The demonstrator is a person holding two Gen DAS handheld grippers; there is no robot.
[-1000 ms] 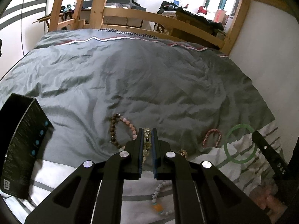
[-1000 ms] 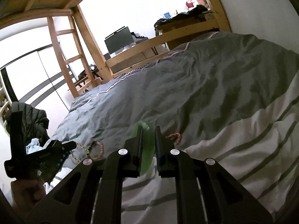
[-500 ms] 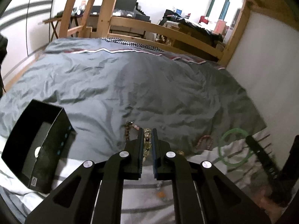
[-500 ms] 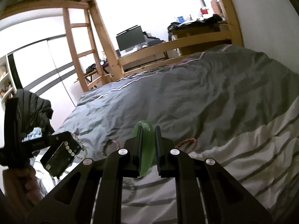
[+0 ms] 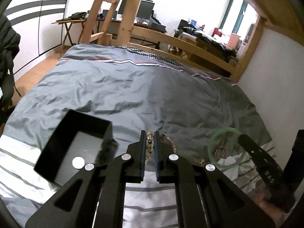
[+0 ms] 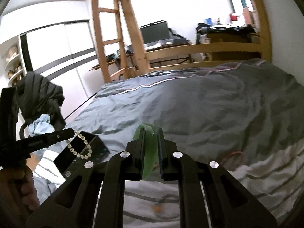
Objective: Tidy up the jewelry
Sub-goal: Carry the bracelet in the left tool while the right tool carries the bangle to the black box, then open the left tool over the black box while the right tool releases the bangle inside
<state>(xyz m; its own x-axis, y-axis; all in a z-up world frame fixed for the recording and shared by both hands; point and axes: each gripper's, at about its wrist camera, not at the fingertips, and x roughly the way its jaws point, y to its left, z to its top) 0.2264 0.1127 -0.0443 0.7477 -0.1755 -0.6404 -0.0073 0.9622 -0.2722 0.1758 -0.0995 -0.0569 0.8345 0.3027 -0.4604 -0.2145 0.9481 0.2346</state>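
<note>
My left gripper (image 5: 149,135) is shut on a pale beaded bracelet (image 5: 149,144) and holds it above the bed; from the right wrist view the bracelet (image 6: 80,148) hangs from it over an open black box (image 6: 83,154). The box (image 5: 76,148) lies left of the left gripper. My right gripper (image 6: 150,133) is shut on a green bangle (image 6: 149,152), also visible in the left wrist view (image 5: 225,148). A pink bead bracelet (image 5: 171,142) and a red bracelet (image 5: 220,151) lie on the duvet.
The grey duvet (image 5: 152,95) with a white striped part (image 5: 152,195) covers the bed. A wooden bed frame and ladder (image 5: 114,19) stand at the far end. A white wall (image 5: 275,66) runs on the right. A dark jacket (image 6: 39,95) hangs at left.
Both grippers have lifted off the duvet with their bracelets. The left gripper has moved left toward the black box, which now shows its open inside.
</note>
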